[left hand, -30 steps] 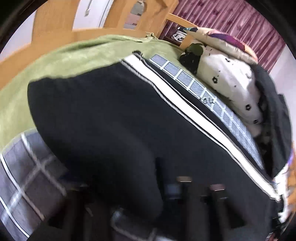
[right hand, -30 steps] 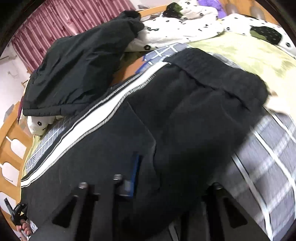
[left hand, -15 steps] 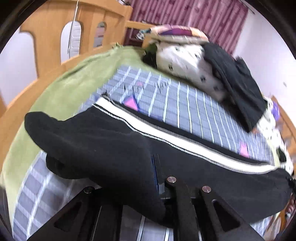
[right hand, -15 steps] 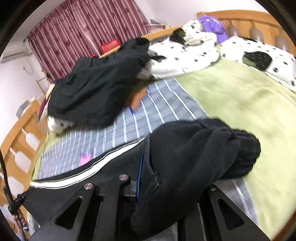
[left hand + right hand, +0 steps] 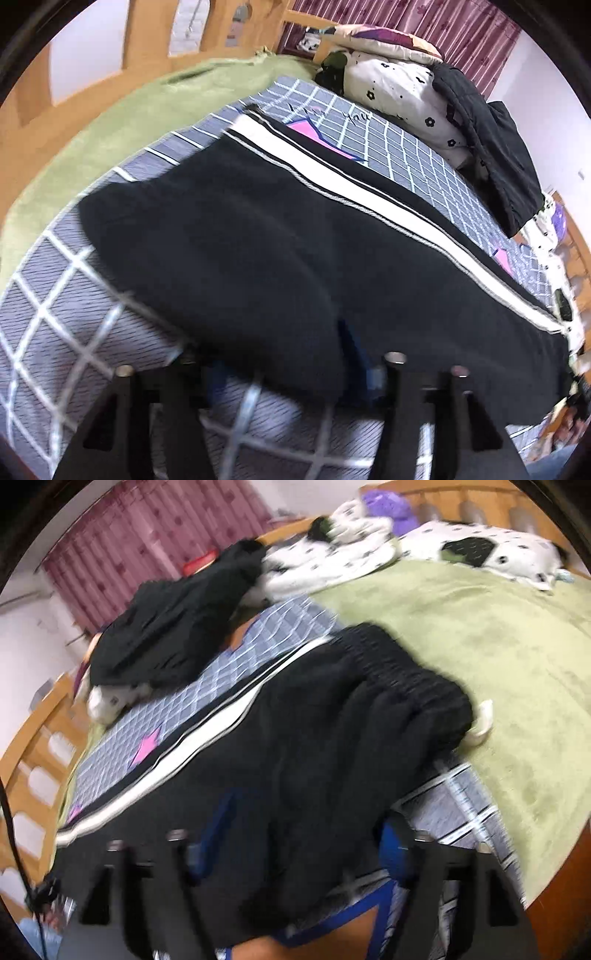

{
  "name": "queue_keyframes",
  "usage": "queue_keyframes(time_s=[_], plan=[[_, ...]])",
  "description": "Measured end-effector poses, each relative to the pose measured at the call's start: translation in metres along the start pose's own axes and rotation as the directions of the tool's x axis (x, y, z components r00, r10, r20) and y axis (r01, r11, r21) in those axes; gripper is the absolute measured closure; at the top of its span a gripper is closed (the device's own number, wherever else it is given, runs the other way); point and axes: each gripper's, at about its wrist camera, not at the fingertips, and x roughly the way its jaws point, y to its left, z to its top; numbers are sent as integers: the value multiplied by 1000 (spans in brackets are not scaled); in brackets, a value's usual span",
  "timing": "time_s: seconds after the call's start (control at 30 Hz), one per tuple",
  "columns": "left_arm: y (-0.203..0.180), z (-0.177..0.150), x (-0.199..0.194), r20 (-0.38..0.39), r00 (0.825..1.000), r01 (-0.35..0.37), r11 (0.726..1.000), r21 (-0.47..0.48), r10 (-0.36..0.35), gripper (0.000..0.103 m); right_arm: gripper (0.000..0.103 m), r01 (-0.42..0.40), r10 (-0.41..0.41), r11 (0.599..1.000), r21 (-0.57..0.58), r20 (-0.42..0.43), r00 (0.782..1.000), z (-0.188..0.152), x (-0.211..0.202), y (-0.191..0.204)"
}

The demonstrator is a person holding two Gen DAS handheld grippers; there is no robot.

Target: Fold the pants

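I've got the black fleece pants with a white side stripe [image 5: 280,236] spread lengthwise on the bed, lying over the grey-and-white checked sheet w/ pink star patches [image 5: 402,147]; the stripe runs along the far edge from both cams. Left gripper [image 5: 291,373] sits low over the near edge of the pants, jaws opening, roughly half apart; a lobe of black fabric droops between them but I don't see the pads pressing on it. Right gripper [image 5: 295,845] is at the waistband end, jaws also opening and fairly wide, w/ bunched black cloth sitting between them, not pinched as far as I can tell; the picture is blurred. The ribbed elastic waistband [image 5: 413,679] is crumpled toward the olive-green fleece blanket [image 5: 480,635], and a white drawstring end [image 5: 482,720] pokes out beside it onto the blanket. Beyond the pants, near the wooden bed frame [image 5: 155,40], there's a heap: a white pillow w/ black flower print [image 5: 399,92] and a black jacket [image 5: 495,147] draped over it. Maroon patterned curtains [image 5: 155,542] behind.
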Motion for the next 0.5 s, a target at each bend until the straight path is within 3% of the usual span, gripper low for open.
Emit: queue_keyframes(time_s=[0.07,0.13,0.17,0.2,0.23,0.33,0.37,0.43,0.5], plan=[[1,-6,-7,21,999,-28,1000,7,28,39,27,39,-41,997,66,16,999,8,13,-11],[6,-11,-14,36,998,-43,999,-5,43,36,29,29,-28,985,170,-12,1000,16,34,-24],[8,-13,-17,41,998,-44,999,-15,45,36,39,36,-32,979,199,-20,999,19,41,-28],[11,-14,-20,44,998,-44,999,-26,45,36,69,46,-42,975,216,-21,999,24,49,-29],[13,-15,-23,47,998,-44,998,-33,46,36,81,80,-77,980,180,-22,997,32,51,-24],[19,-13,-27,60,997,-43,998,-53,46,35,85,-9,-3,996,86,142,990,57,21,-12],[21,-12,-26,61,997,-46,997,-62,50,34,85,-20,7,996,85,160,987,62,17,-11],[28,-10,-20,48,998,-31,994,-101,36,34,82,28,-38,997,70,138,990,65,25,-6],[33,-5,-10,45,999,-15,990,-138,21,34,75,110,-112,993,35,62,992,60,42,-5]])
